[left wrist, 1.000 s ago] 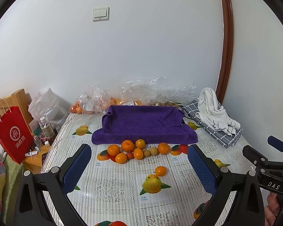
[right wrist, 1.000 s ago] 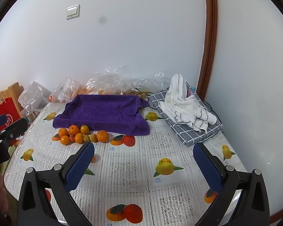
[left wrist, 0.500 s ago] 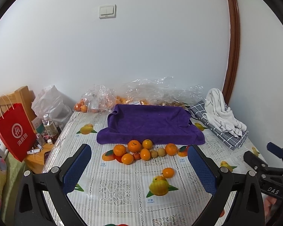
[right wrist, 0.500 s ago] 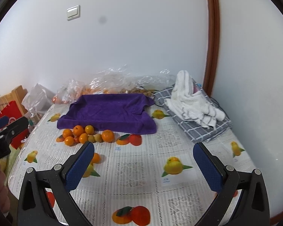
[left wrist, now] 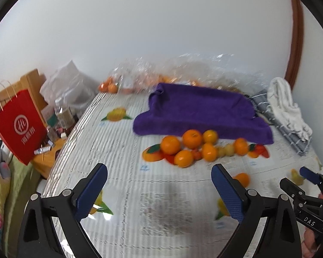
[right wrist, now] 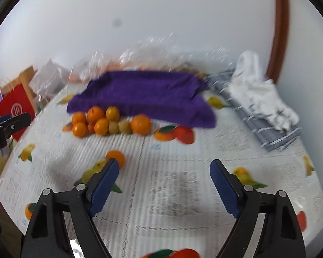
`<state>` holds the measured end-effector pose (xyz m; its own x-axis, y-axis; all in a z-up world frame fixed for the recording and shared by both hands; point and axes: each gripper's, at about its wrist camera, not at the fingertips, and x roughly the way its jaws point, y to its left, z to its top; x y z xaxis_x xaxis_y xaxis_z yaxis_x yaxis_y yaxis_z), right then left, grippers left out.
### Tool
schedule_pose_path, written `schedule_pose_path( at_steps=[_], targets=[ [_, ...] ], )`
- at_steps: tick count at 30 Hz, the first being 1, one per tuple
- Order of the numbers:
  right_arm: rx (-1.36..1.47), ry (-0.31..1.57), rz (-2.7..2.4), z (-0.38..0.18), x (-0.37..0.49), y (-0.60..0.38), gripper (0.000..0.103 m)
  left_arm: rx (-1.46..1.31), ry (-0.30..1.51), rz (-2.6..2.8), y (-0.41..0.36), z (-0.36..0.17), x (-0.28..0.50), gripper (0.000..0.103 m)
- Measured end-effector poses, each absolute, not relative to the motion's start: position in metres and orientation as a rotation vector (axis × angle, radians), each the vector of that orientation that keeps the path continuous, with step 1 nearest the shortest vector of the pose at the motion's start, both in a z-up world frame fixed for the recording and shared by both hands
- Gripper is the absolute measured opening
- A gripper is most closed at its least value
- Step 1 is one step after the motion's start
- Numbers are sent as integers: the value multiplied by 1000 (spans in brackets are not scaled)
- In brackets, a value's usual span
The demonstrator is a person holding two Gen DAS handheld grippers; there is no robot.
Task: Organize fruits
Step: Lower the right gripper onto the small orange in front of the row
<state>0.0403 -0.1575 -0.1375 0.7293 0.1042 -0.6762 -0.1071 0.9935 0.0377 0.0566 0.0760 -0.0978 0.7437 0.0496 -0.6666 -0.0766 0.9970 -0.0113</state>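
We had the fruit pile (left wrist: 196, 148) sitting right in front of the purple towel (left wrist: 202, 111), w/ one lone orange (right wrist: 116, 157) nearer us on the tablecloth (right wrist: 172, 193). Left gripper (left wrist: 159, 191) & right gripper (right wrist: 164, 185) both gaped w/ nothing between, jaws just been closing a bit.

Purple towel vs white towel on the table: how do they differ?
Purple towel is spread wide in the middle of the table; white towel is bunched in a heap at the right edge. Purple towel lies on the tablecloth, with oranges along its near edge; white towel sits on a grey checked cloth, no fruit beside it. Both are soft cloths near the back wall.
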Motion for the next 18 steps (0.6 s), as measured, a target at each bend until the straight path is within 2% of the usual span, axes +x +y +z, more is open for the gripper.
schedule_pose_path(
  at_steps=[1, 6, 8, 14, 18],
  targets=[
    [-2, 755, 143, -143, 43, -154, 74, -42, 744, 79, 81, -104, 60, 98],
    [13, 727, 199, -160, 53, -134, 74, -81, 782, 113, 103, -130, 73, 97],
    [23, 707, 228, -165, 55, -128, 74, -95, 778, 111, 108, -137, 75, 92],
    [-13, 755, 237, -179, 71, -110, 72, -104, 819, 92, 114, -152, 88, 89],
    [33, 834, 241, -189, 89, -110, 59, -102, 832, 47, 112, -159, 94, 89]
  ],
)
